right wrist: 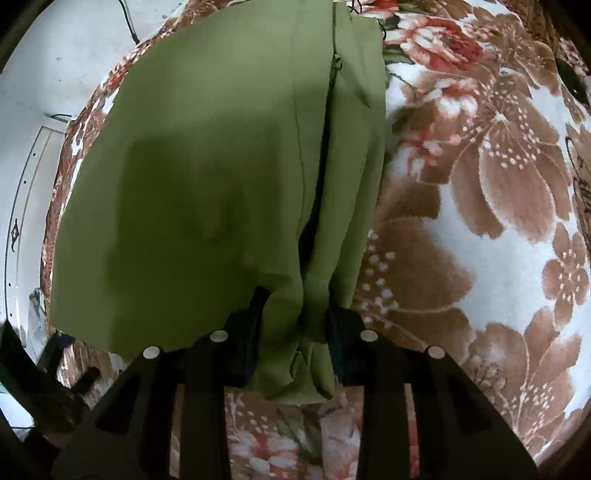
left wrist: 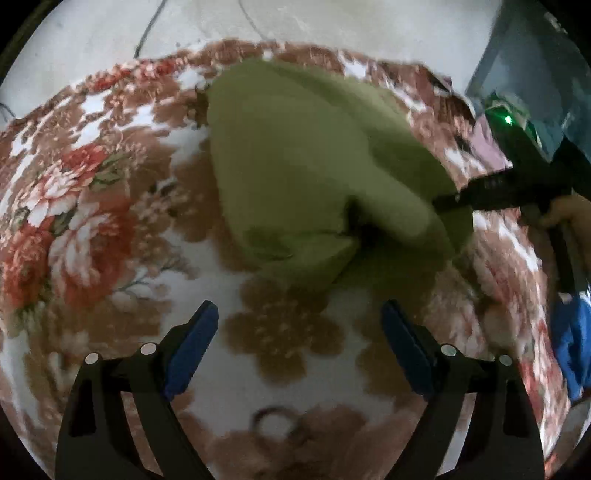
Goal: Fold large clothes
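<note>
An olive green garment lies partly folded on a floral blanket. My left gripper is open and empty, hovering over the blanket just short of the garment's near edge. In the left wrist view my right gripper reaches in from the right and holds the garment's edge. In the right wrist view my right gripper is shut on a bunched edge of the green garment, which hangs and spreads away ahead of it over the blanket.
The blanket covers a bed with a pale floor beyond its far edge. A blue cloth sits at the right edge. A dark box-like object stands at the upper right.
</note>
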Demonstrator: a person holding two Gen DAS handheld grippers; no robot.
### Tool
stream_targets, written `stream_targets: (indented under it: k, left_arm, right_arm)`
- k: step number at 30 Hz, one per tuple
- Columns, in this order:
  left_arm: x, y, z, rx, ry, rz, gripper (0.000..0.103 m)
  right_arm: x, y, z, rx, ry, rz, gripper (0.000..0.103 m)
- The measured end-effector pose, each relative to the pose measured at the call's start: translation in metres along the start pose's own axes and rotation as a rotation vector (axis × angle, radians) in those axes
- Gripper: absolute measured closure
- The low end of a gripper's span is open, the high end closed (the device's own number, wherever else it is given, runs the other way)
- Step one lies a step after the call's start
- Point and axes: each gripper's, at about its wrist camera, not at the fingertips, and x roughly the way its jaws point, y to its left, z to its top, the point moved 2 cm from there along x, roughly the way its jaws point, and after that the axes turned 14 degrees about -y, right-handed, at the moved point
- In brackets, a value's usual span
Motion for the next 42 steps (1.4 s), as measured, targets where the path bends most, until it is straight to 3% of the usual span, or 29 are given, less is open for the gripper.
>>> stream_targets:
  k: [5, 8, 12, 13, 15, 22, 29, 30, 34, 38, 42]
  left_arm:
    - [0.025, 0.007, 0.006, -0.105, -0.128, 0.127, 0.016]
    - [0.035, 0.006, 0.013, -0.121, -0.185, 0.137, 0.021]
    - [0.043, 0.007, 0.018, -0.017, -0.157, 0.131, 0.042]
    - [0.04, 0.011, 0.017, -0.004, -0.154, 0.127, 0.05]
    - [0.04, 0.018, 0.015, 0.038, -0.124, 0.164, 0.061]
    - [0.025, 0.015, 0.03, 0.202, -0.109, 0.149, 0.069]
    - [0.046, 0.038, 0.001, 0.165, -0.098, 0.229, 0.069]
    - [0.043, 0.04, 0.004, 0.125, -0.103, 0.213, 0.067]
    - [0.011, 0.049, 0.018, 0.1, -0.134, 0.22, 0.028]
    - [-0.025, 0.066, 0.03, 0.074, -0.102, 0.144, 0.02]
    - [-0.05, 0.079, 0.063, 0.028, -0.155, 0.097, 0.012]
  right_arm:
    - [0.001, 0.002, -0.002, -0.001, -0.001, 0.0, 0.071]
    - [0.002, 0.002, -0.005, -0.007, -0.001, -0.005, 0.071]
    - [0.007, 0.009, -0.003, 0.006, 0.002, 0.004, 0.072]
    - [0.008, 0.006, -0.003, 0.038, 0.006, 0.031, 0.078]
    - [0.009, 0.002, -0.002, 0.064, 0.009, 0.052, 0.079]
    - [0.01, -0.008, -0.002, 0.051, 0.027, 0.052, 0.08]
    - [0.016, -0.004, -0.02, 0.044, 0.009, 0.048, 0.079]
    - [0.015, -0.003, -0.022, 0.048, 0.003, 0.046, 0.078]
    - [-0.005, 0.005, -0.024, 0.023, -0.013, 0.043, 0.061]
    - [-0.041, 0.017, -0.012, -0.041, -0.088, 0.041, 0.034]
    - [-0.081, 0.033, 0.021, -0.067, -0.23, 0.039, 0.015]
